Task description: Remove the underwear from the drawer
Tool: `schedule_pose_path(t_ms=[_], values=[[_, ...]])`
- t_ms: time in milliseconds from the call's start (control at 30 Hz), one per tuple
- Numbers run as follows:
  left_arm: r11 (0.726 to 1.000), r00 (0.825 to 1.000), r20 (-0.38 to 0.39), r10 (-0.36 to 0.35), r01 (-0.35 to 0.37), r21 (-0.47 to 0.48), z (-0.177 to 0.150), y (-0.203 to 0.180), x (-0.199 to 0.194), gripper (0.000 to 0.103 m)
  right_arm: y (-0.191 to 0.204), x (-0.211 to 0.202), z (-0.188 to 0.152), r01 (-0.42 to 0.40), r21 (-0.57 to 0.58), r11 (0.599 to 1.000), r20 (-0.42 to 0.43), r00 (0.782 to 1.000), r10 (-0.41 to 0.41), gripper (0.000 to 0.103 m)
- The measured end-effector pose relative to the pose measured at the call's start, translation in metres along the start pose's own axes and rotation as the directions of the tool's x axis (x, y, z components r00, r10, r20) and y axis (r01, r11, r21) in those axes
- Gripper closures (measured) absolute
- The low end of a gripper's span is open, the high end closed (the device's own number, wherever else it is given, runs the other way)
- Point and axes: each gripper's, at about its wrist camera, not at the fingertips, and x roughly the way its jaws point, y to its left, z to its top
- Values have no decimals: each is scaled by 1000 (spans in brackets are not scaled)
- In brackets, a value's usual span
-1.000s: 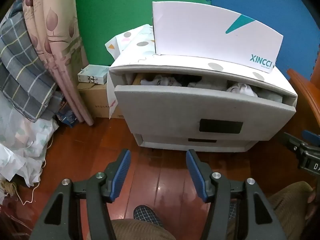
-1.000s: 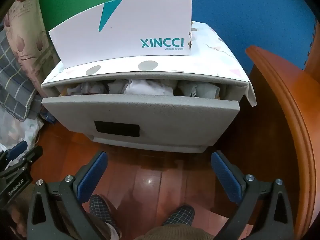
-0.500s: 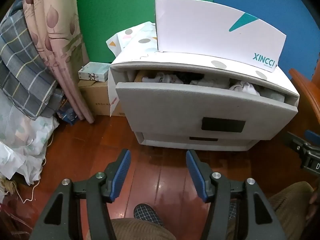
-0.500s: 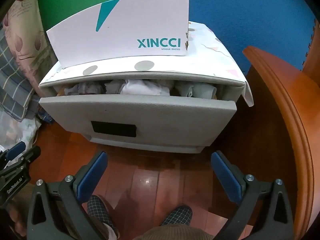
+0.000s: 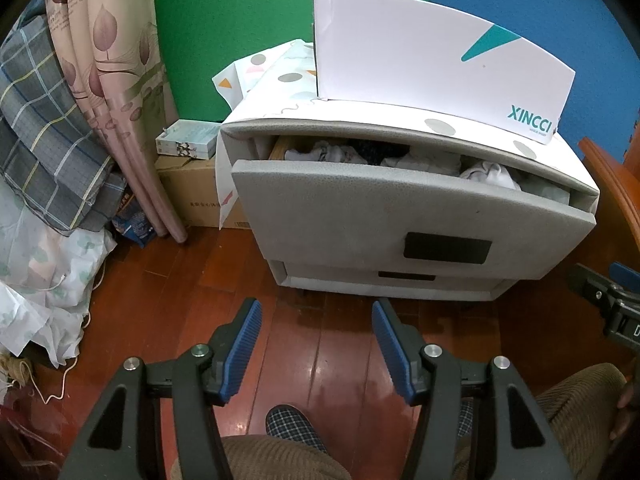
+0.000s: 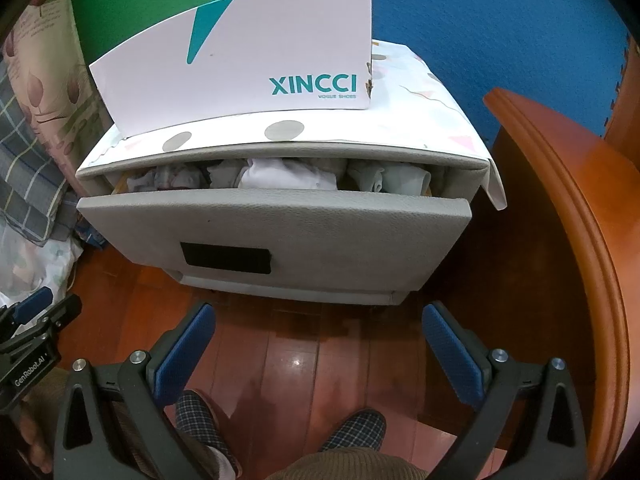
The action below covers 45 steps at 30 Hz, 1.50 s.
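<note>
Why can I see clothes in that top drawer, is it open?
Partly open: the top drawer juts out from the cabinet, and bundled clothes show in the gap.

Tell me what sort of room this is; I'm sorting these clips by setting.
Probably a bedroom at home. A small grey drawer unit stands with its top drawer open and full of folded underwear, curtains hang beside it, and the floor is polished wood.

The left tongs (image 5: 316,344) and right tongs (image 6: 318,350) share one build: black angular plastic arms with triangular cut-outs, round silver screw heads at the pivots, and ribbed blue pads (image 6: 182,354) lining the fingers. White "GenRobot.AI" lettering runs along the left tongs' body. The person wears brown corduroy trousers (image 5: 276,458) and dark checked slippers (image 6: 354,428).
</note>
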Motion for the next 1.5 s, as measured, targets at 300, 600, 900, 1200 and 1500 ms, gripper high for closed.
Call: schedule_pose_path(t_ms=[300, 600, 900, 1200, 1500], values=[[1000, 1000, -2, 0, 0, -1, 1, 1, 0, 44, 0, 0, -1, -1, 2, 1000, -1, 1000, 1, 1], [1000, 1000, -3, -3, 3, 1, 1, 1, 0, 44, -1, 0, -1, -2, 3, 1000, -2, 1000, 2, 1], [1000, 1000, -3, -5, 5, -3, 0, 3, 0, 44, -1, 0, -1, -3, 4, 1000, -1, 1000, 3, 1], [1000, 1000, -5, -7, 7, -5, 2, 4, 2, 44, -2, 1, -2, -7, 10, 1000, -2, 1000, 7, 1], [1000, 1000, -6, -7, 7, -5, 2, 4, 2, 44, -3, 1, -2, -11, 18, 1000, -4, 1000, 11, 1]])
